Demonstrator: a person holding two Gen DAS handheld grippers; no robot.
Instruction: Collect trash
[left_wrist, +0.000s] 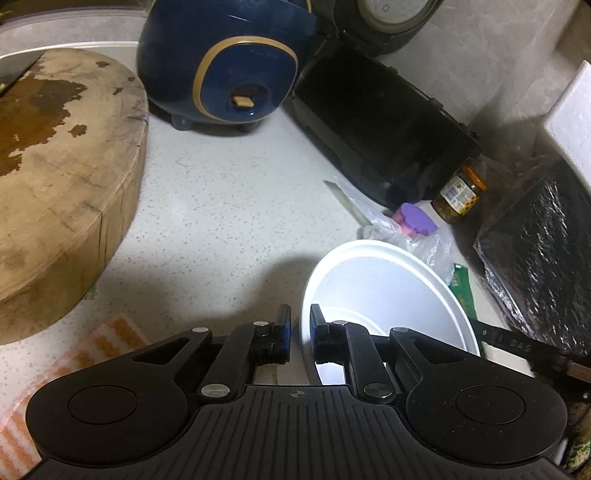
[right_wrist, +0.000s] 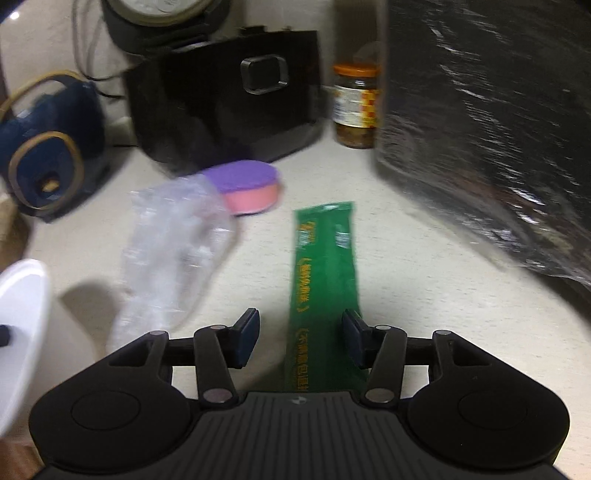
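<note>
My left gripper (left_wrist: 300, 328) is shut on the rim of a white foam bowl (left_wrist: 384, 291) and holds it tilted above the counter; the bowl's edge also shows in the right wrist view (right_wrist: 22, 314). My right gripper (right_wrist: 301, 338) is open, low over the counter, its fingers either side of the near end of a green wrapper (right_wrist: 325, 280) lying flat; a bit of the wrapper shows behind the bowl (left_wrist: 461, 291). A crumpled clear plastic bag (right_wrist: 173, 251) lies left of the wrapper, also seen past the bowl (left_wrist: 413, 232).
A purple-and-pink round container (right_wrist: 247, 188) sits by the bag. Behind stand a black appliance (right_wrist: 229, 107), a blue cooker (left_wrist: 225, 62), an orange-lidded jar (right_wrist: 356, 107) and a large black-wrapped box (right_wrist: 487, 129). A thick wooden chopping block (left_wrist: 62, 166) and orange striped cloth (left_wrist: 55, 376) lie left.
</note>
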